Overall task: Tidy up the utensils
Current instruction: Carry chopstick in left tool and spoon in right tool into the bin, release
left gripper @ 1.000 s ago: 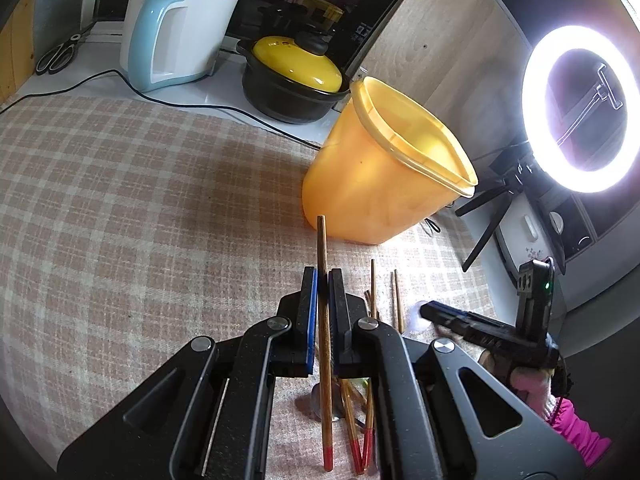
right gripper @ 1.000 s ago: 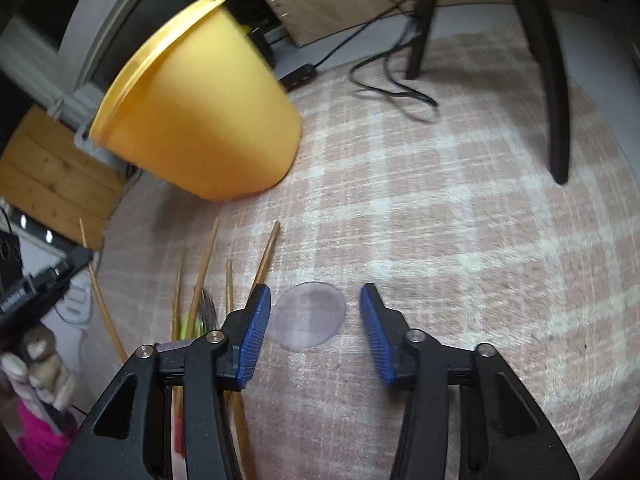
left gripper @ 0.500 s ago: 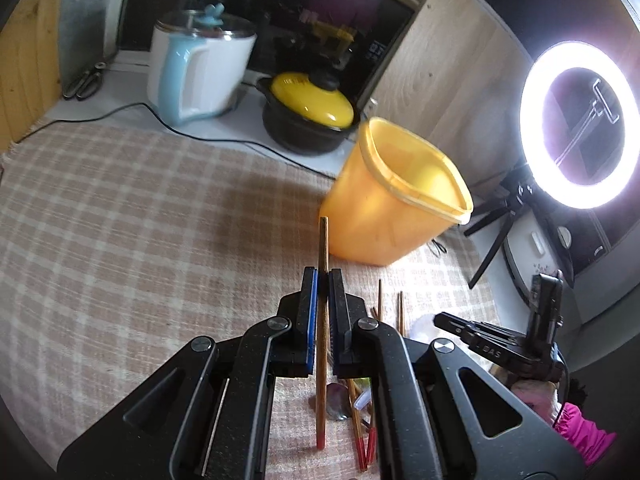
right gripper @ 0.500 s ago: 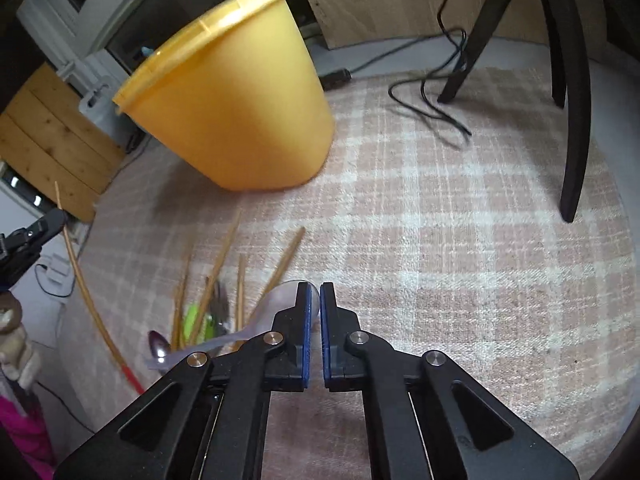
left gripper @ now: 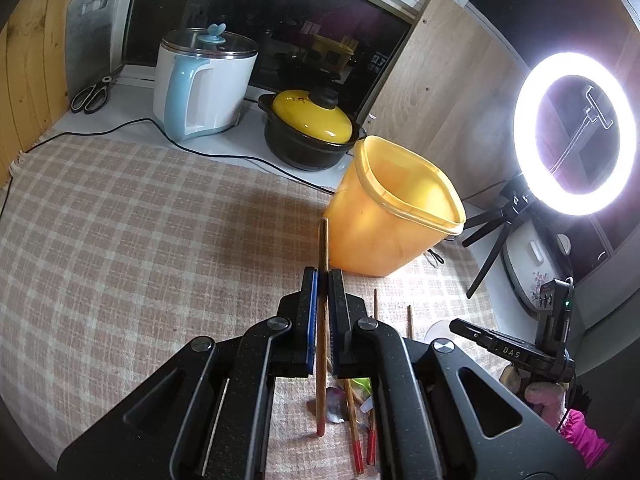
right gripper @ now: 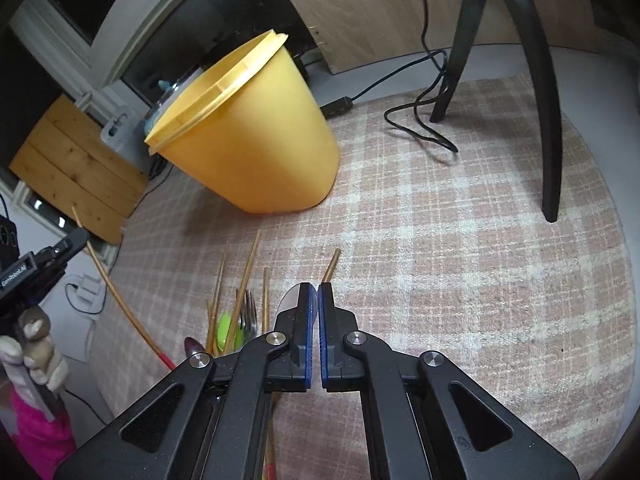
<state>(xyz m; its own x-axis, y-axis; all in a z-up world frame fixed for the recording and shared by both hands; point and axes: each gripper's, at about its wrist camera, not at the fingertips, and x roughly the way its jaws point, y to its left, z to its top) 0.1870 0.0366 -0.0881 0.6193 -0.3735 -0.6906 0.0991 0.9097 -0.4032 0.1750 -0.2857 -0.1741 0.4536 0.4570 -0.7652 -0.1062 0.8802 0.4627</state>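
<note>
My left gripper point(left gripper: 322, 278) is shut on a red-tipped wooden chopstick point(left gripper: 322, 332) and holds it above the checked cloth, short of the yellow container point(left gripper: 390, 208). My right gripper point(right gripper: 319, 294) is shut on a clear plastic spoon point(right gripper: 291, 299), whose bowl shows just left of the fingers. Below it lie several chopsticks point(right gripper: 248, 280), a fork point(right gripper: 248, 314) and a green utensil point(right gripper: 224, 328). The yellow container point(right gripper: 252, 140) stands ahead, up and to the left. The held chopstick also shows at the left of the right wrist view point(right gripper: 116, 296).
A white and blue kettle point(left gripper: 200, 88), a black pot with a yellow lid point(left gripper: 310, 132) and scissors point(left gripper: 92, 94) stand at the back. A ring light point(left gripper: 574, 134) on a tripod point(right gripper: 520, 60) stands at the right, with cables point(right gripper: 424, 120) on the cloth.
My right gripper closed on the clear spoon and lifted it off the cloth. My left gripper rose and pulled back with the chopstick, tilting up toward the container.
</note>
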